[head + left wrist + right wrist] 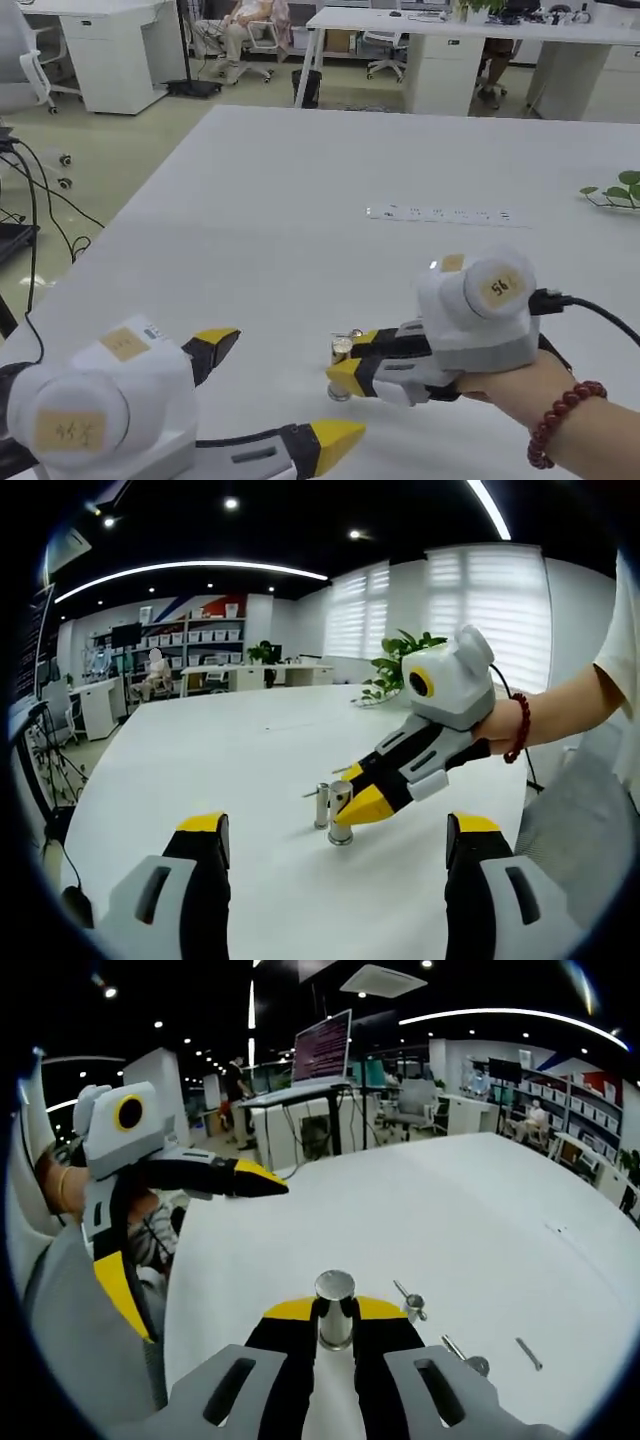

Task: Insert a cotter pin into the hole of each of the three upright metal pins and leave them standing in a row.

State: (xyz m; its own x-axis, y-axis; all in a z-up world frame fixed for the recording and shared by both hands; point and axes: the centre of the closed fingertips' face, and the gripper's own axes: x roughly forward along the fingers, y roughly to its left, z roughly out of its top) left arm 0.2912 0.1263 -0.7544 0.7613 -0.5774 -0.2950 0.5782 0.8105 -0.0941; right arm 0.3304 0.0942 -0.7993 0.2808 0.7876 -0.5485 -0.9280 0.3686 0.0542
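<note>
Right gripper [336, 1326] is clamping shut on an upright silver cylindrical metal pin [334, 1292], which is standing on the white workbench [450, 1210]. A second silver metal pin [321, 806] is standing just beside it. Left gripper [337, 828] is hovering near, jaws spread wide, holding nothing. A thin loose metal piece [529, 1353] is lying further off on the bench.

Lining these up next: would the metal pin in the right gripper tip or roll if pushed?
The metal pin looks like polished steel: probably heavy for its size and slick for the right gripper. Tall on a small foot, it would likely tip if pushed high, then roll across the smooth table.
</note>
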